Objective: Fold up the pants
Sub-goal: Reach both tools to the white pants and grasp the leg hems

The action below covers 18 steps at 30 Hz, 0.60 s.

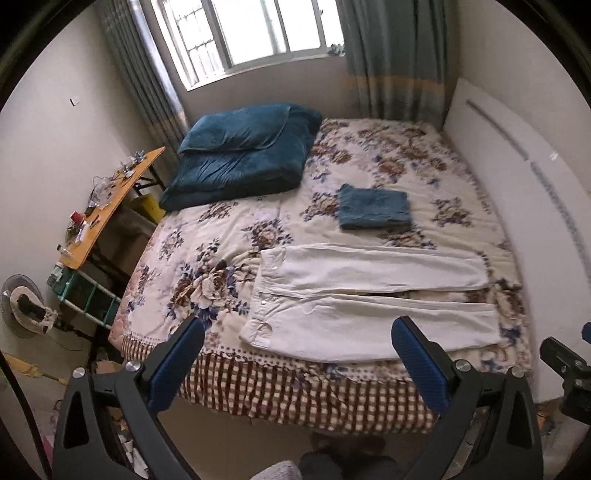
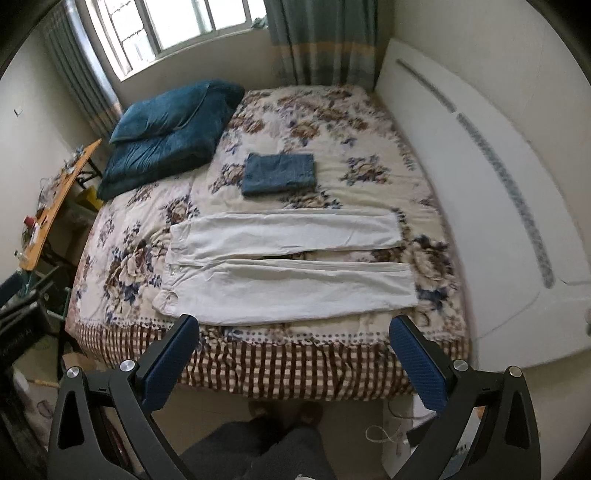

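Floral bed (image 1: 229, 236) under window (image 1: 251, 33), cream pants (image 1: 369, 295) flat, both hand-held grippers wide

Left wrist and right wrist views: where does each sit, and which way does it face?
Left wrist: on the open left gripper, off the bed's near edge, facing the white pants; right gripper at the frame edge.
Right wrist: on the open right gripper, same facing; a dark-trousered leg below.
Shared: pants, folded blue garment, window.
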Each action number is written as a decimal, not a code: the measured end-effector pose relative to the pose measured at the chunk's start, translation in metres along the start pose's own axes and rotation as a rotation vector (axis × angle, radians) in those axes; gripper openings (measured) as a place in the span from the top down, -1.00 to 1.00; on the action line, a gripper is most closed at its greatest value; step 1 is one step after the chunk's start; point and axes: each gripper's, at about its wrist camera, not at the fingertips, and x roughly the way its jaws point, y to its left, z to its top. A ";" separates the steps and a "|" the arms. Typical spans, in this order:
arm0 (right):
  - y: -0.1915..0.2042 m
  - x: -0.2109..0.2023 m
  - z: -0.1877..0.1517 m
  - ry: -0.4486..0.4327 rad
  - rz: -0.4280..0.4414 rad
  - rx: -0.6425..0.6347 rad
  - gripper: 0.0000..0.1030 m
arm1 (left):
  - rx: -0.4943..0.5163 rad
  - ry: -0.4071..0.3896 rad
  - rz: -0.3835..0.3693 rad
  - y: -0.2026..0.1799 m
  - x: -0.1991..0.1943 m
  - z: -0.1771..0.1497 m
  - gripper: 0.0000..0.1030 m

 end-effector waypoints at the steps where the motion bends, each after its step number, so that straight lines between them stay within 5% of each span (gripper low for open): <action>1: 0.001 0.020 0.007 0.015 0.005 0.002 -1.00 | -0.001 0.019 0.000 0.000 0.013 0.004 -1.00; 8: 0.029 0.165 0.060 0.105 -0.012 0.014 -1.00 | 0.034 0.126 0.012 -0.010 0.134 0.037 -1.00; 18: 0.054 0.345 0.148 0.245 -0.056 0.117 -1.00 | 0.067 0.254 -0.065 -0.024 0.310 0.102 -1.00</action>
